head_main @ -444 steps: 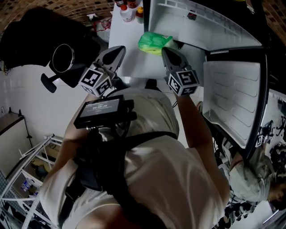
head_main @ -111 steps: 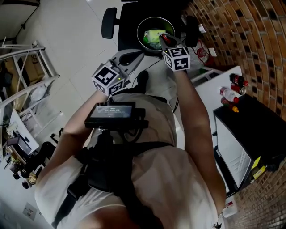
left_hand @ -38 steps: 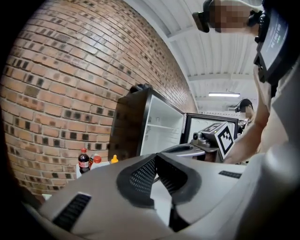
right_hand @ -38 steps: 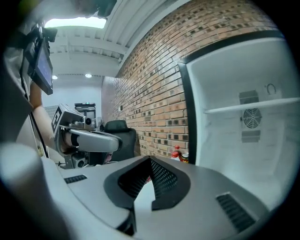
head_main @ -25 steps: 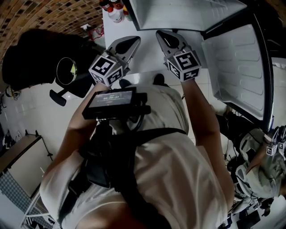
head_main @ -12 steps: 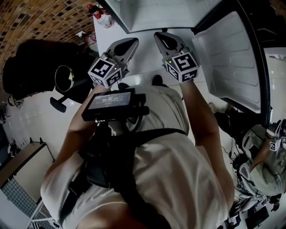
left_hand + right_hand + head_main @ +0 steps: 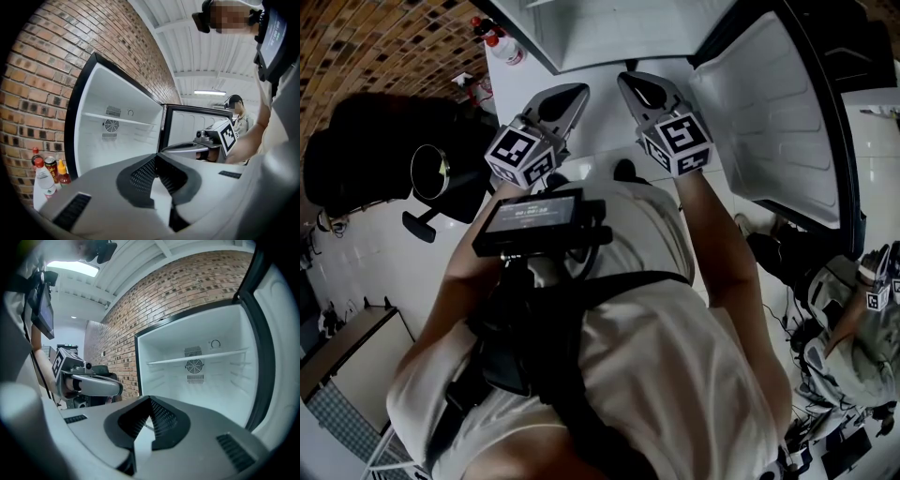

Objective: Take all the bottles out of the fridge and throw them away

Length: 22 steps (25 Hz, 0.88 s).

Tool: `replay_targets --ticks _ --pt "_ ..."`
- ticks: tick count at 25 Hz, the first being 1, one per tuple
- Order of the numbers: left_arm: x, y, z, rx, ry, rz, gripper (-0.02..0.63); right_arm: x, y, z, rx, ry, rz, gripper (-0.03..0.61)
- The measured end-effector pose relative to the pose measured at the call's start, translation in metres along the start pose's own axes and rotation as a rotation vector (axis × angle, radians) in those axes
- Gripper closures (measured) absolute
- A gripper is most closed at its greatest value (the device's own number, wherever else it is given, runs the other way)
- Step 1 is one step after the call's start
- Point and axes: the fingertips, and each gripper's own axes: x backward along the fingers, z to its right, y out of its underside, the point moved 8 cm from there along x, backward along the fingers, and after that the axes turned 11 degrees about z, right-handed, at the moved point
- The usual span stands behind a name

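1. Left gripper (image 7: 157, 156): jaws were closed together, holding nothing.
2. Right gripper (image 7: 149, 399): likewise closed and empty.
3. Bottles (image 7: 499, 45): stood upper left in the head view, beside the open fridge (image 7: 619, 28).

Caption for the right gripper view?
Right gripper, jaws shut and empty, faces the open fridge, shelf bare, beside a brick wall.

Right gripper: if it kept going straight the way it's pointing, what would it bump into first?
The right gripper, jaws shut, points into the open fridge with nothing in between. It would probably first meet the white inner wall below the shelf, though depth is hard to judge.
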Motion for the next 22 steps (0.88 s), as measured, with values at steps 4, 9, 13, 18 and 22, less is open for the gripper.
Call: replay_targets --ticks 4,9,13,18,22 --pt "0.003 -0.002 -0.007 0.002 0.004 -0.003 0.614 -0.006 0.001 -0.001 -0.005 0.010 0.006 0.577" --pt "0.006 -0.007 -0.011 -0.006 0.002 -0.002 0.614 -0.008 -0.007 -0.003 0.008 0.010 0.033 0.577" --pt "0.010 -0.009 -0.014 -0.009 -0.002 -0.003 0.614 -0.012 -0.012 -0.004 0.009 0.006 0.047 0.577" --pt "0.017 -0.009 -0.019 -0.007 -0.011 -0.007 0.614 -0.019 -0.013 -0.010 -0.006 -0.003 0.054 0.577" --pt "0.015 -0.012 -0.019 -0.014 -0.007 0.001 0.614 -0.019 -0.015 -0.010 -0.001 -0.008 0.056 0.577"
